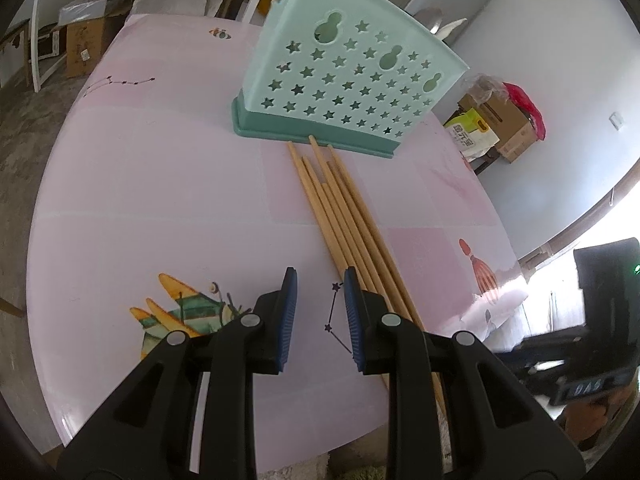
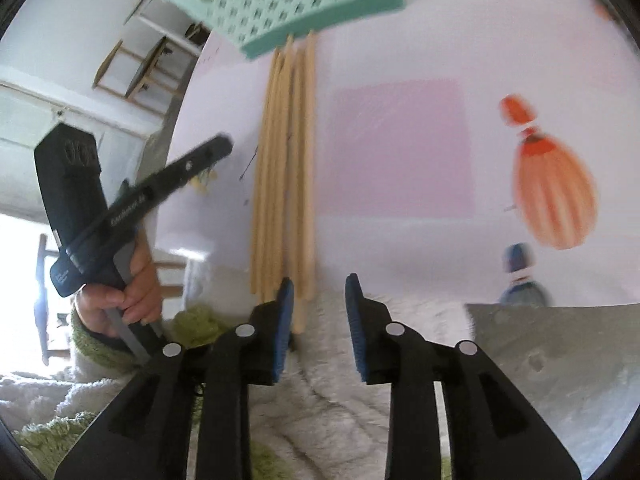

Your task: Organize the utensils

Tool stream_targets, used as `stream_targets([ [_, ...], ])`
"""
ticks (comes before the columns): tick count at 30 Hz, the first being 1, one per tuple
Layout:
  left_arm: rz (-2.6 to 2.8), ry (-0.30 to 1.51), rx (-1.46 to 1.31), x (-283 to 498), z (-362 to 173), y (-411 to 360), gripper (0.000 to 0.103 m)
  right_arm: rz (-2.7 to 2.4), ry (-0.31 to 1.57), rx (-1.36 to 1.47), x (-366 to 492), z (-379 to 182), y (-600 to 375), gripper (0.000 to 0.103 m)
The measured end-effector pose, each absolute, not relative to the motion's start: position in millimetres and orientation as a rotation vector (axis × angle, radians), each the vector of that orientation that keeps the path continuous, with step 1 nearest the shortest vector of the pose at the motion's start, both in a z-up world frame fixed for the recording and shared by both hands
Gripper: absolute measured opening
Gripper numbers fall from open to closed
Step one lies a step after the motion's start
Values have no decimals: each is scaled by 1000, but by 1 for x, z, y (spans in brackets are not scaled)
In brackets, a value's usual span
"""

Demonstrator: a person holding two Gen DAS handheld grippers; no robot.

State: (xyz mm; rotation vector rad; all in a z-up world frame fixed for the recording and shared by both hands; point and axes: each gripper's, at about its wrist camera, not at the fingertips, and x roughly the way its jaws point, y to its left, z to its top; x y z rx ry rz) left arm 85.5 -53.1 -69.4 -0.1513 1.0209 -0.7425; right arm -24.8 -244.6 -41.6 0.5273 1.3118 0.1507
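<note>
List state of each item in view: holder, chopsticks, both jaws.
utensil holder: upright on the table, no chopsticks visible in it
chopsticks: lying flat in a bundle, far tips at the holder's base, near ends past the table edge
left gripper: jaws open, empty, beside the chopsticks
right gripper: jaws open, nothing between them, near the chopsticks' near ends

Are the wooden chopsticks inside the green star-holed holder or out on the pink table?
Out: the wooden chopsticks lie flat on the pink table, beside the holder.
</note>
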Motion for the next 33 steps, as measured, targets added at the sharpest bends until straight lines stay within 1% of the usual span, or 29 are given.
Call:
stream_targets([
  [5, -757, 1008, -105, 83, -67, -68, 22, 72, 1206, 534, -30, -24, -265, 30],
  [10, -734, 996, -31, 82, -68, -84, 23, 53, 1157, 553, -28, -24, -266, 31],
  [19, -677, 947, 107, 75, -68, -98, 23, 45, 1103, 583, -25, -27, -264, 31],
  [33, -576, 917, 208, 73, -64, -90, 23, 27, 1068, 509, -18, -27, -254, 31],
])
